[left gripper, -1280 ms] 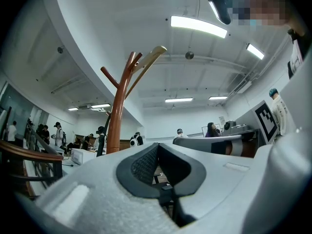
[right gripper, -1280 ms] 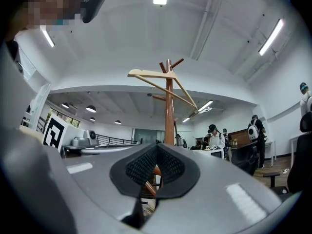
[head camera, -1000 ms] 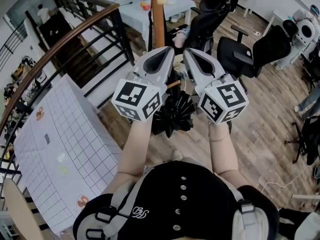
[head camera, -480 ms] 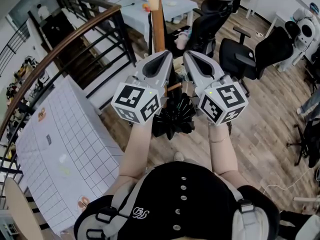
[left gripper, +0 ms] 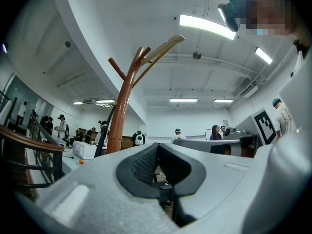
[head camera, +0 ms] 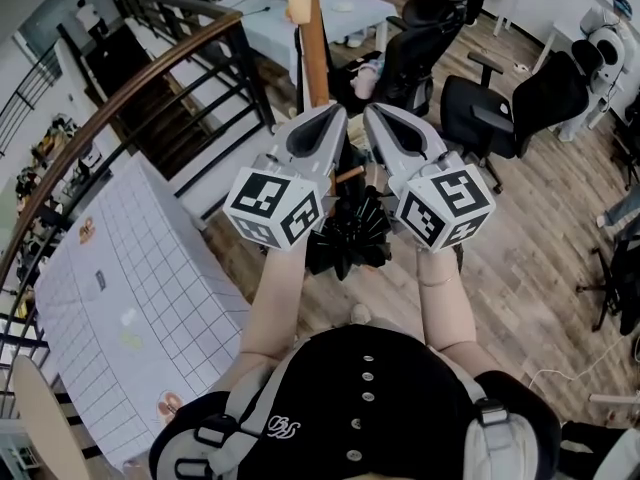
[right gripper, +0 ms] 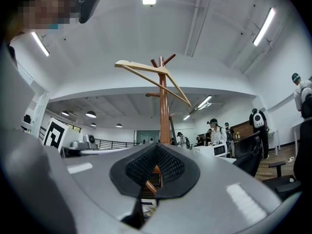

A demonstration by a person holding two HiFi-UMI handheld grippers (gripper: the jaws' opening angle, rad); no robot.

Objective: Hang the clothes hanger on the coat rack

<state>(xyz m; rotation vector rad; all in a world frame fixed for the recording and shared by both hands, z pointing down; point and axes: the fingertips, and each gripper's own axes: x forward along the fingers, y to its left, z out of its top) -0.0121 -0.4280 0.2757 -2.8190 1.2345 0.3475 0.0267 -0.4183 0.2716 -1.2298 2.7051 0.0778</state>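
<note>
The brown wooden coat rack (right gripper: 164,106) stands right in front of both grippers; its pole (head camera: 316,48) rises between them in the head view. A light wooden clothes hanger (right gripper: 146,69) hangs on the rack's top pegs, tilted, and shows edge-on as a pale bar (left gripper: 165,45) in the left gripper view. My left gripper (head camera: 333,116) and right gripper (head camera: 373,114) are held side by side just short of the pole, pointing slightly upward. The left gripper (left gripper: 157,147) has its jaws together with nothing between them. The right gripper (right gripper: 156,149) is likewise shut and holds nothing.
A black ribbed object (head camera: 347,230) sits at the pole's foot below the grippers. A curved stair railing (head camera: 120,88) and a white gridded board (head camera: 120,278) lie to the left. Black office chairs (head camera: 500,98) stand to the right. Several people stand in the background (right gripper: 217,130).
</note>
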